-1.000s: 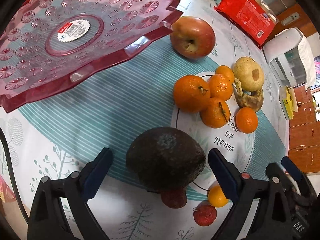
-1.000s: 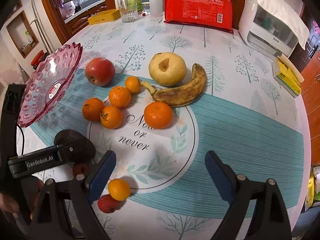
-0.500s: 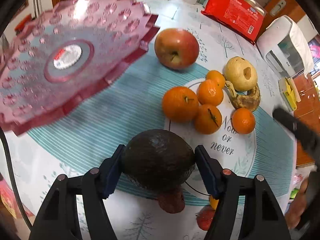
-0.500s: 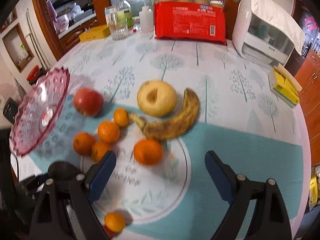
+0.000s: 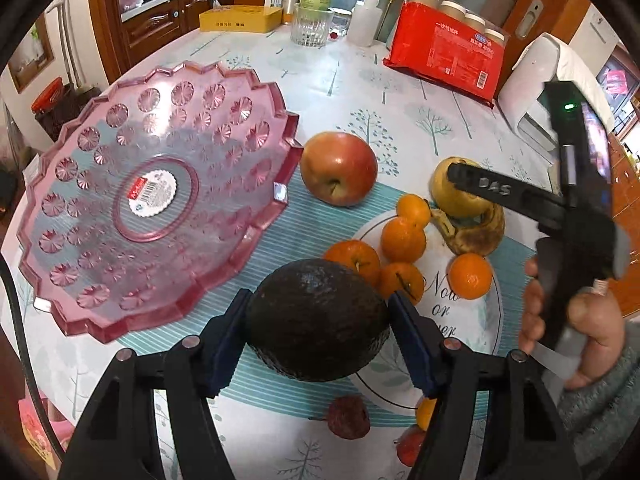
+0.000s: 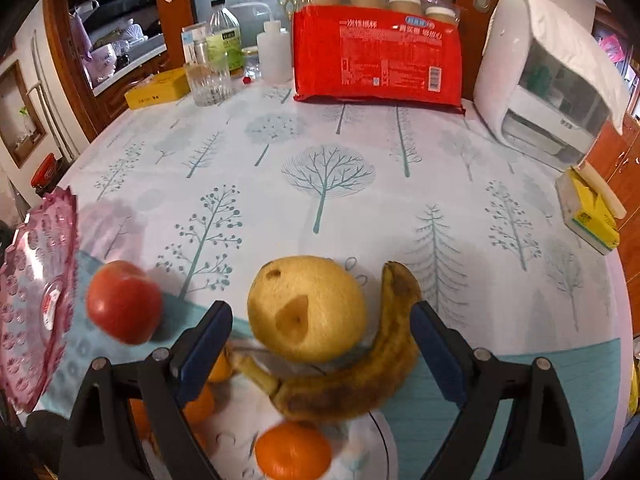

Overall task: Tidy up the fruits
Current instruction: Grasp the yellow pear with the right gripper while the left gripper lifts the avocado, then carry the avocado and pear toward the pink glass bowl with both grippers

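Observation:
My left gripper (image 5: pixel 318 330) is shut on a dark avocado (image 5: pixel 318 320), which hangs above the table near the pink fruit plate (image 5: pixel 72 280). A red apple (image 5: pixel 338 168), several oranges (image 5: pixel 402 238), a yellow pear (image 5: pixel 448 200) and a spotted banana (image 5: pixel 480 234) lie to the right of the plate. My right gripper (image 6: pixel 320 344) stands open with the pear (image 6: pixel 306 308) and the banana (image 6: pixel 360 380) between its blue pads, neither pad touching. The apple (image 6: pixel 122 306) lies to its left.
Small red fruits (image 5: pixel 348 416) and a small orange lie on the table under my left gripper. A red package (image 6: pixel 376 64), bottles and a glass (image 6: pixel 208 80), a yellow box (image 6: pixel 156 90), a white appliance (image 6: pixel 552 72) and a tissue pack (image 6: pixel 592 212) stand along the far edges. A person's hand (image 5: pixel 576 320) holds the right gripper.
My left gripper has closed on the avocado and lifted it off the table. My right gripper has moved forward over the oranges, so the pear and banana are now between its fingers.

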